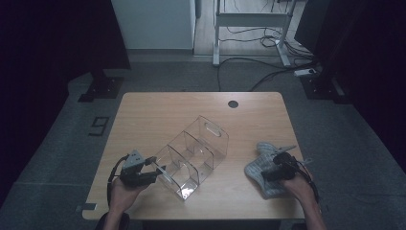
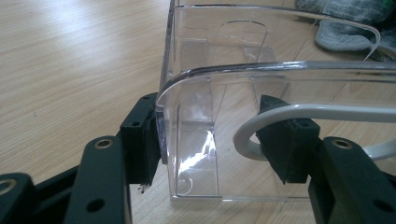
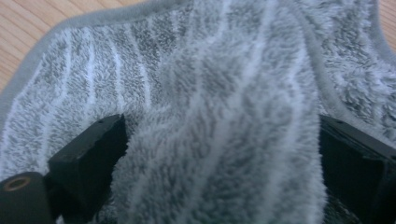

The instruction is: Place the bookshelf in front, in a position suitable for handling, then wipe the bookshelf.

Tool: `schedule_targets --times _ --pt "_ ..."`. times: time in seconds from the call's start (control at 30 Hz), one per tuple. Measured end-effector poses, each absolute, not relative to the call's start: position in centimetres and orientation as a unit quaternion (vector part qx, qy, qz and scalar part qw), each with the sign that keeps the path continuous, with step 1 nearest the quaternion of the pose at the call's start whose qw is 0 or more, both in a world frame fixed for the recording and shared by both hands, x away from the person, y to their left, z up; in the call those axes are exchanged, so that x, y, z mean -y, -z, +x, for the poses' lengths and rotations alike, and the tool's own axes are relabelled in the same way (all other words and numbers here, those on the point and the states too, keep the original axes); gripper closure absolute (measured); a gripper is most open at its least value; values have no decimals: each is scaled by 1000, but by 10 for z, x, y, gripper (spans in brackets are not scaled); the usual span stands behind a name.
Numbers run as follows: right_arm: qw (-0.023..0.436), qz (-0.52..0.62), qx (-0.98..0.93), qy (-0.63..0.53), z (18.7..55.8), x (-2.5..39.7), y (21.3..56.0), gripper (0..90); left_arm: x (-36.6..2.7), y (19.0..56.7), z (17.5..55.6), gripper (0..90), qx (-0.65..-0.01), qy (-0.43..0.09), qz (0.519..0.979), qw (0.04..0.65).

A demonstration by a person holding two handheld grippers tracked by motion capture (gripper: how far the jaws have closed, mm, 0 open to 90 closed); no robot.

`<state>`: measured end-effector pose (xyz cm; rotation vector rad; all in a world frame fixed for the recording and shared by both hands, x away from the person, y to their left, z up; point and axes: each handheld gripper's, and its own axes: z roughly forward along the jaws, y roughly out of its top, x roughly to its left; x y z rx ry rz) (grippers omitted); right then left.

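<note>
1. One legible marking: a dark digit "9" point(image 1: 98, 126) on the grey floor point(image 1: 57, 143), left of the wooden table point(image 1: 158, 110) in the high view.
2. The remaining surfaces carry no readable text.

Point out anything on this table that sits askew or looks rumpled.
The clear divided organizer sits diagonal to the table edges, its near end wall between the left gripper jaws. The grey striped cloth lies bunched, a fold rising between the right gripper jaws.

A lab-like room is indicated by a bare wooden table point(image 1: 158, 115), grey carpeted floor point(image 1: 344, 143), trailing cables point(image 1: 268, 72) and dark screens point(image 1: 57, 38).
</note>
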<state>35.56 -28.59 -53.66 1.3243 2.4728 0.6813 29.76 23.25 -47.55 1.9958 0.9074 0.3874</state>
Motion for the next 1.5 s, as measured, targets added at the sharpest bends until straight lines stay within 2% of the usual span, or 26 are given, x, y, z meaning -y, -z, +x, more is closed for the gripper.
schedule_targets --times 0.17,0.27,0.3,0.37,0.4,0.43,0.63,0.73,0.83,0.97,1.13,1.23,1.5 --pt "127 461 -849 -226 356 284 536 45 -231 475 296 420 -366 -157 805 440" --pt "126 464 -848 -224 355 284 535 87 -231 475 295 418 -366 -157 806 438" --pt "125 470 -844 -225 354 285 532 176 -230 475 295 418 -365 -155 807 438" --pt "129 477 -840 -225 353 286 530 274 -230 474 295 416 -365 -154 808 437" --pt "129 477 -840 -225 353 286 530 274 -230 474 295 415 -365 -154 808 437" --pt "129 486 -834 -225 352 288 528 394 -230 474 295 414 -364 -152 808 438" --pt "123 499 -827 -227 351 291 524 529 -231 476 294 405 -362 -149 807 443" --pt "117 502 -825 -234 351 293 523 546 -231 476 295 392 -363 -146 805 445" --pt "113 507 -818 -248 351 296 517 571 -230 477 295 336 -366 -152 805 442" --pt "110 502 -814 -271 349 293 507 576 -230 475 294 323 -363 -157 807 438" --pt "113 487 -816 -290 348 286 495 578 -229 473 292 328 -361 -158 810 434" --pt "112 474 -817 -309 347 278 483 577 -229 473 291 371 -358 -153 812 436" --pt "106 448 -819 -342 351 263 458 577 -228 472 288 402 -358 -156 813 432"
